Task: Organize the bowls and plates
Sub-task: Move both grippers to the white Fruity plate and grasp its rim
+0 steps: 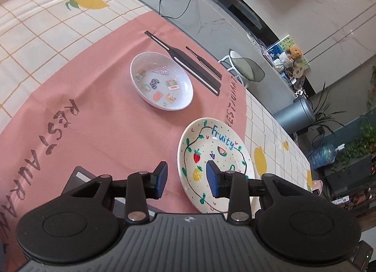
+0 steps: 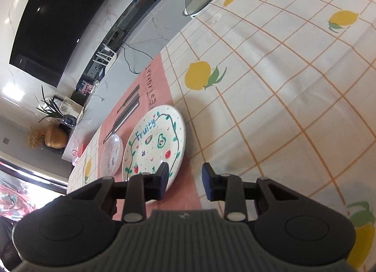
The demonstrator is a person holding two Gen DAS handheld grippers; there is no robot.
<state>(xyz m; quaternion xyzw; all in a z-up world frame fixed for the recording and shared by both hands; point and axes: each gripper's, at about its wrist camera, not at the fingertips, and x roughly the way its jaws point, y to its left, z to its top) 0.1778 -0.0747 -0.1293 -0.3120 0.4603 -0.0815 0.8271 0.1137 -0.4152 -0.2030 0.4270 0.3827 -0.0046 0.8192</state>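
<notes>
The fruit plate [image 1: 211, 152], cream with "Fruity" lettered across it and painted strawberries, a pineapple and a vine border, lies flat at the lower centre-right of the left wrist view, half on the pink placemat [image 1: 98, 116] and half over its right edge onto the lemon-print tablecloth [image 1: 47, 20]. Above and left of it in that frame, apart from it, sits the white bowl [image 1: 162, 80] with small coloured pictures inside, wholly on the placemat, close beside the printed knife and fork.

The left gripper [image 1: 186, 179] hangs over the plate's left rim with its jaws parted: one blue pad is over the placemat, the other over the plate's surface, and the rim lies between them, though I cannot tell whether either pad touches it. Nothing is clamped.

In the right wrist view the plate [image 2: 155, 145] is at centre-left with the bowl [image 2: 112, 154] just beside it on the left. The right gripper [image 2: 185, 178] is also parted and grips nothing; its left pad overlaps the plate's near edge, its right pad is over the tablecloth [image 2: 282, 72].
</notes>
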